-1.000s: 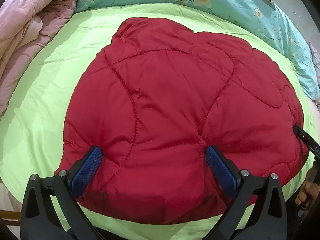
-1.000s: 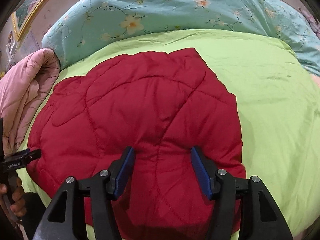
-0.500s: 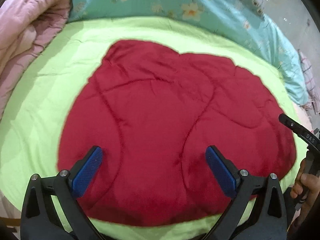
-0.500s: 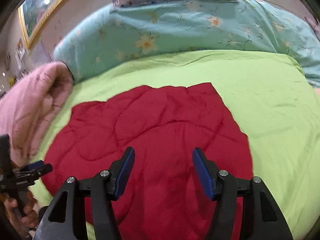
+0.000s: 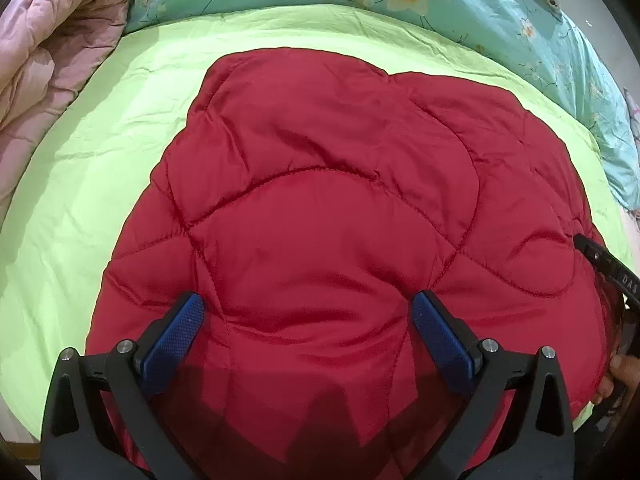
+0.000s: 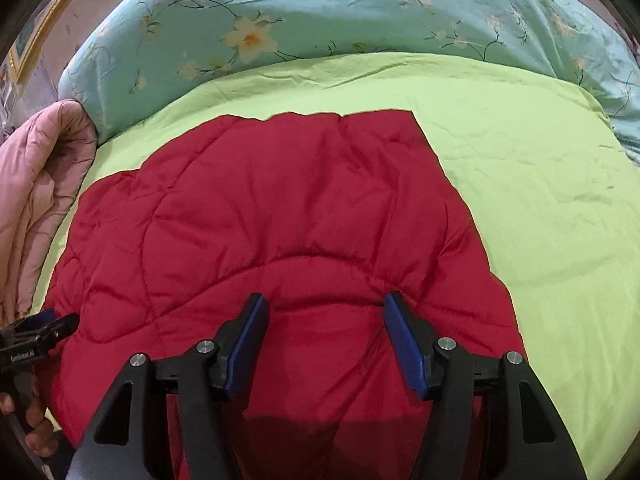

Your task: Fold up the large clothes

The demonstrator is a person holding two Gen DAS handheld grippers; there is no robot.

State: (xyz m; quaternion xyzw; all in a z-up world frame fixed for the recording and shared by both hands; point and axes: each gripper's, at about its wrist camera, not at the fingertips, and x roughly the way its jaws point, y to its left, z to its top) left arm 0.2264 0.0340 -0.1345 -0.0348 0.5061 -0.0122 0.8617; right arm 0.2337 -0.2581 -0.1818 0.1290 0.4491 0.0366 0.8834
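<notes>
A red quilted garment (image 5: 328,208) lies folded and flat on the lime green bedcover (image 5: 80,184); it also shows in the right wrist view (image 6: 272,216). My left gripper (image 5: 306,320) is open and empty, its blue pads over the garment's near left part. My right gripper (image 6: 324,316) is open and empty over the garment's near right part. The right gripper's tip shows at the right edge of the left wrist view (image 5: 608,268), and the left gripper's tip shows at the left edge of the right wrist view (image 6: 36,336).
A pink quilted blanket (image 5: 44,52) is heaped at the left of the bed. A teal floral duvet (image 6: 360,12) runs along the far side. Bare green cover (image 6: 540,200) lies to the right of the garment.
Both grippers rose and pulled back from the garment, then came down close over it again. Both stayed open and empty. The garment has not moved.
</notes>
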